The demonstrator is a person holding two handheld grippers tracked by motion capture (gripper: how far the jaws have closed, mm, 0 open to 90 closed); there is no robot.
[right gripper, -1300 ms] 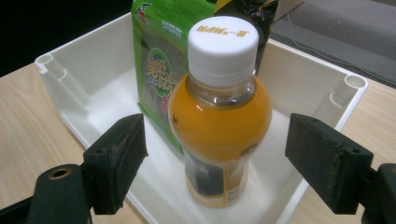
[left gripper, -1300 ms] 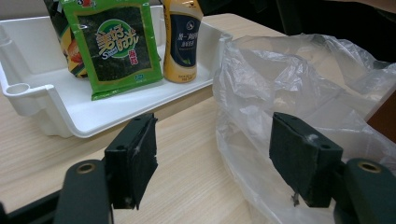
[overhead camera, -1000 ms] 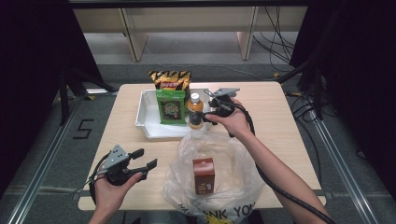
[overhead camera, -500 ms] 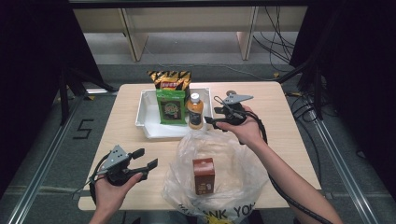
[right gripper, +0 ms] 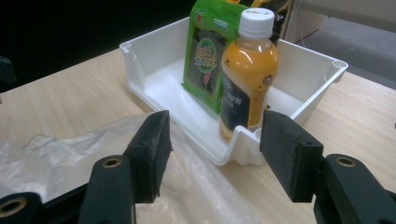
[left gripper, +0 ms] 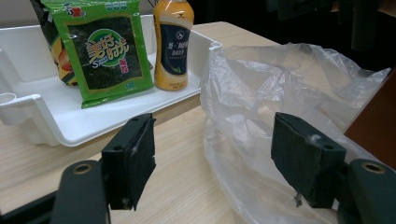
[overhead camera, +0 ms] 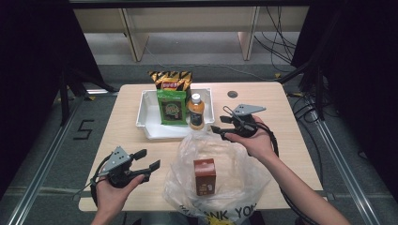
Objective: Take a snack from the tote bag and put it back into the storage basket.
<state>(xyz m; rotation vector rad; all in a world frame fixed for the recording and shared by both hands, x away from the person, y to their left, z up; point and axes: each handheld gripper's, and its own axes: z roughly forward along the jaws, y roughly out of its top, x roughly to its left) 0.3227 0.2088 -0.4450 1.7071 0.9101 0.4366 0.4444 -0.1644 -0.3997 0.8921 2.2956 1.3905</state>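
Our right hand-held gripper (overhead camera: pixel 217 131) hangs empty beside the tray (overhead camera: pixel 149 125), jaws spread though just narrowing, facing the orange bottle (overhead camera: pixel 195 111) inside the tray; our left hand-held gripper (overhead camera: pixel 149 159), also spread, waits nearer us, left of the plastic bag (overhead camera: pixel 234 178)

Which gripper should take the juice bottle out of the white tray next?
Right. The right gripper sits just beside the tray, jaws open toward the juice bottle. The left gripper is farther off, by the plastic bag.
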